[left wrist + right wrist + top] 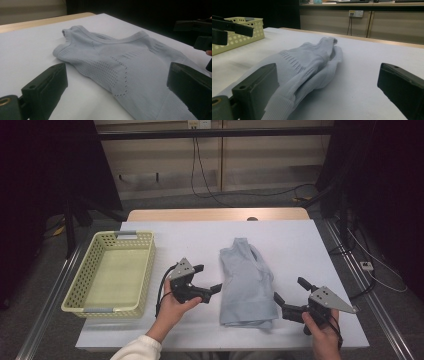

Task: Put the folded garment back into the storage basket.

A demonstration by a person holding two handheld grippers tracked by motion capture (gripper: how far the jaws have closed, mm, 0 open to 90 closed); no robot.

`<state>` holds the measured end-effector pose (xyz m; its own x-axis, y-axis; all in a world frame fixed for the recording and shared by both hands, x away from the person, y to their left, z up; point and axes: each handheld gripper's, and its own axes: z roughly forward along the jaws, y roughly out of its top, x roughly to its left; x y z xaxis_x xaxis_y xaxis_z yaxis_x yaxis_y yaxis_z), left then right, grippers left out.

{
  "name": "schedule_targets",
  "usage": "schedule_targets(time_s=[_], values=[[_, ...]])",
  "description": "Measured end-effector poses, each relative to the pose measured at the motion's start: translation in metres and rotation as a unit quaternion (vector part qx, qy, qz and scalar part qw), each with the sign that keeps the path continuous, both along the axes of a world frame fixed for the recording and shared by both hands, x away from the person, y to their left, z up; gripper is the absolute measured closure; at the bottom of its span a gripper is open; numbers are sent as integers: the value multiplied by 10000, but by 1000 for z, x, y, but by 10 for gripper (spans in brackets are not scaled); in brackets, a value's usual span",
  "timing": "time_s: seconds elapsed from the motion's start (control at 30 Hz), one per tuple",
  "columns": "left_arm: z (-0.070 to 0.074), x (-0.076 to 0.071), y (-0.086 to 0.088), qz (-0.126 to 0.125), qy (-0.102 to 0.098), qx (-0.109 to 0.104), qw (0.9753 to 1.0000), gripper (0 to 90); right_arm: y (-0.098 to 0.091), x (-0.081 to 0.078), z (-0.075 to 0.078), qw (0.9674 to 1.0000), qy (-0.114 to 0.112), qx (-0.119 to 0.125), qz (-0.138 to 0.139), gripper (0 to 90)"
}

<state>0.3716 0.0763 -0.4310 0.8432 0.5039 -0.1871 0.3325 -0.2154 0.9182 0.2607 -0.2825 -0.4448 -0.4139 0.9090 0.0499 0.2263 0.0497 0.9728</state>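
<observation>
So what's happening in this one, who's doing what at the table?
A person holds a two-jaw gripper in each hand over a white table. A light grey folded top lies flat between them. The left gripper sits just off its left edge and the right gripper near its lower right corner, both with jaws open and holding nothing. An empty yellow basket stands at the left. The garment looks not yet grasped.

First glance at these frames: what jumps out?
A pale grey top lies folded lengthwise in the middle of the white table, near the front edge. Open tongs flank it, neither touching the cloth: the left tongs at its left edge, the right tongs at its near right corner. A yellow perforated basket stands empty at the table's left side.
</observation>
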Motion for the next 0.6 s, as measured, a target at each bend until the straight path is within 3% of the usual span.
schedule_targets(time_s=[0.6], values=[[-11, 10, -22, -49, 121, 218, 9997, 41, 0, 0, 0, 10000, -4, -21, -3, 29]])
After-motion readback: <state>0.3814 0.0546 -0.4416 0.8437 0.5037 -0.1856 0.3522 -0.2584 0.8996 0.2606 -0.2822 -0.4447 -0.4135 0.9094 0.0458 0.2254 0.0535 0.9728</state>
